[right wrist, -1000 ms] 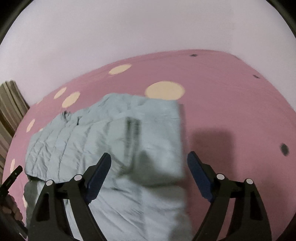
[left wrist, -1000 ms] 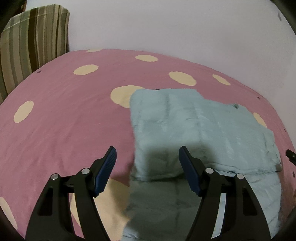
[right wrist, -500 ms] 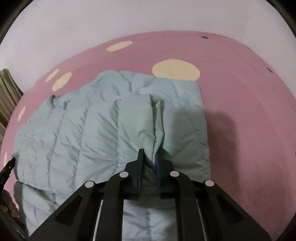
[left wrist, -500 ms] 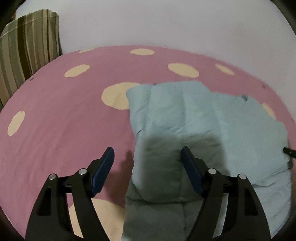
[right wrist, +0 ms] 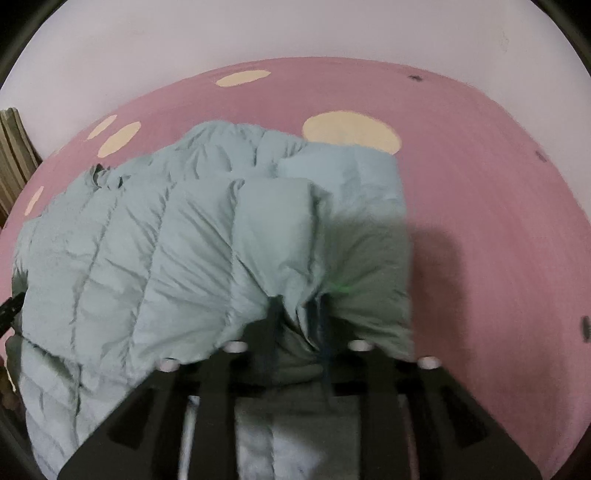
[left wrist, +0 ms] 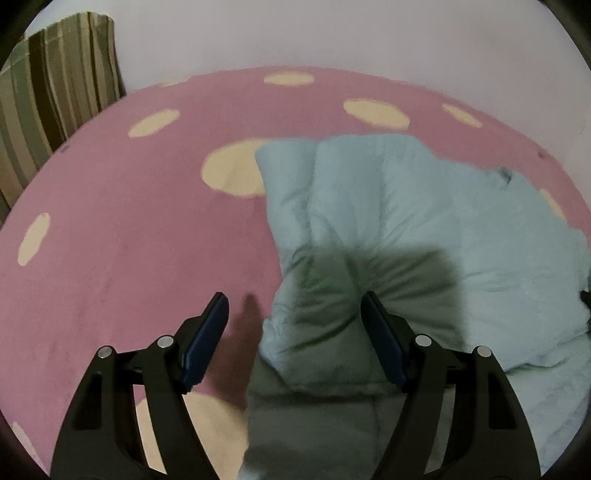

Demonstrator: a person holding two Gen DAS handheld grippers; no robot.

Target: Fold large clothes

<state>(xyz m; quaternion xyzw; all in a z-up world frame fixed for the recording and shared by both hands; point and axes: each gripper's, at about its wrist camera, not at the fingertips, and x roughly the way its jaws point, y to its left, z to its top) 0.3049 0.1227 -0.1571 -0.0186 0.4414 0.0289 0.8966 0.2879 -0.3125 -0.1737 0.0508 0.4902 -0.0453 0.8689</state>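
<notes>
A pale blue-green quilted puffer jacket [left wrist: 406,229] lies partly folded on a pink bedspread [left wrist: 129,229] with cream dots. My left gripper [left wrist: 295,314] is open, its blue-padded fingers [left wrist: 207,336] straddling the jacket's near left corner without gripping it. In the right wrist view the jacket [right wrist: 166,240] fills the middle. My right gripper [right wrist: 295,306] is shut on a bunched fold of the jacket at its near right edge and holds it raised, with fabric draped over the fingers.
A striped brown and green cushion [left wrist: 55,110] stands at the far left against a pale wall [left wrist: 332,33]. Bare pink bedspread [right wrist: 498,221] lies right of the jacket. The other gripper's dark tip [right wrist: 11,306] shows at the left edge.
My right gripper went from open to shut on the jacket's fold and has lifted it. My left gripper stayed open and moved closer to the jacket's corner.
</notes>
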